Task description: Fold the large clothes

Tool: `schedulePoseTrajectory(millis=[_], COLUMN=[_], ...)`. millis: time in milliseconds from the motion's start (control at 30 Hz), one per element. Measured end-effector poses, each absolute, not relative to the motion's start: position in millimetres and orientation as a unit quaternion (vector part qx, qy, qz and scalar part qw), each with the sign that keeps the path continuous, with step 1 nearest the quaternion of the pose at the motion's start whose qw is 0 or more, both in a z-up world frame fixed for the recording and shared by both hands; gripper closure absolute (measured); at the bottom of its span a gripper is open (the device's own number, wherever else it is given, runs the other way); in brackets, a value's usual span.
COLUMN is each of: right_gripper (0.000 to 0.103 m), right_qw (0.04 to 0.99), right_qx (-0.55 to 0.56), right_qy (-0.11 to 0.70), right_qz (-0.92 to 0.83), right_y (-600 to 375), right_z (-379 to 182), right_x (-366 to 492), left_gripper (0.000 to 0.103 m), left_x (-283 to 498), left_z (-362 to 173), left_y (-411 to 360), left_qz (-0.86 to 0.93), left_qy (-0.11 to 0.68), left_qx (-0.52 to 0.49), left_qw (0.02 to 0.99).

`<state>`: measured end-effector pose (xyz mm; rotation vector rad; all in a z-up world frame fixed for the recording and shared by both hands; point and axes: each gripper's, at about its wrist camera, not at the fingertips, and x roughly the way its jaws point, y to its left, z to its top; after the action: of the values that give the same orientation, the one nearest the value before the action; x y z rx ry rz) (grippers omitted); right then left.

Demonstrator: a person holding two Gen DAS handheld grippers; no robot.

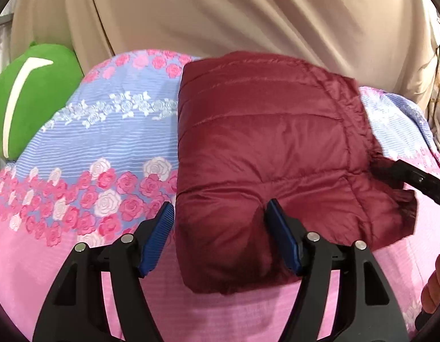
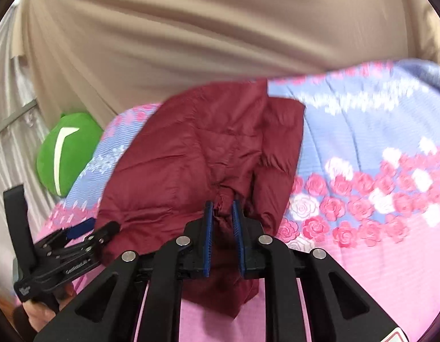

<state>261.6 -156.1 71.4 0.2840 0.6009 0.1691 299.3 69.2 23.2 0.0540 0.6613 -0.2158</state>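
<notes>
A dark red quilted puffer jacket [image 1: 262,154] lies folded into a thick block on a floral bedspread [image 1: 77,154]. My left gripper [image 1: 220,213] is open; its blue pads straddle the near left corner of the jacket, the right pad pressing into the padding. My right gripper [image 2: 222,208] is shut on a bunched fold of the jacket [image 2: 197,159] at its near edge. The right gripper's black finger also shows at the jacket's right side in the left wrist view [image 1: 419,176]. The left gripper shows at the lower left of the right wrist view [image 2: 77,236].
A green plush cushion [image 1: 28,94] with a white stripe lies at the bed's far left, also in the right wrist view [image 2: 66,151]. Beige curtain fabric [image 1: 220,14] hangs behind the bed. The pink and blue rose bedspread [image 2: 362,171] extends on both sides of the jacket.
</notes>
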Motion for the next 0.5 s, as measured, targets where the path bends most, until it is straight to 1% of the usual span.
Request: schedulePoseTrajectory(millis=[100,167,200,233,300,400,500], right_gripper=[0.088,0.089,0.092,0.099,0.099,0.099,0.098], right_qw=[0.944,0.934,0.928,0.924,0.921,0.926,0.947], right_qx=[0.085,0.05,0.047,0.047,0.051,0.058,0.057], right_qy=[0.306,0.346,0.363,0.376,0.382,0.37,0.315], right_qz=[0.089,0.072,0.066,0.057,0.053,0.041,0.033], right_y=[-136,-124,-128,-130,-132,-132,-130], right_z=[72,53,43,31,24,41,75], right_x=[257,269,270,274,275,267,254], left_gripper=[0.034,0.034,0.032,0.031,0.03,0.03,0.03], left_x=[290,289,288,288,286,284,286], left_z=[24,21,20,19,17,14,13], left_y=[67,66,66,67,68,68,68], left_qz=[-0.094,-0.09,-0.092,-0.093,-0.095,-0.09,-0.089], left_qy=[0.317,0.321,0.324,0.326,0.329,0.331,0.333], left_qx=[0.039,0.044,0.042,0.039,0.034,0.035,0.032], left_qw=[0.943,0.942,0.941,0.94,0.939,0.939,0.938])
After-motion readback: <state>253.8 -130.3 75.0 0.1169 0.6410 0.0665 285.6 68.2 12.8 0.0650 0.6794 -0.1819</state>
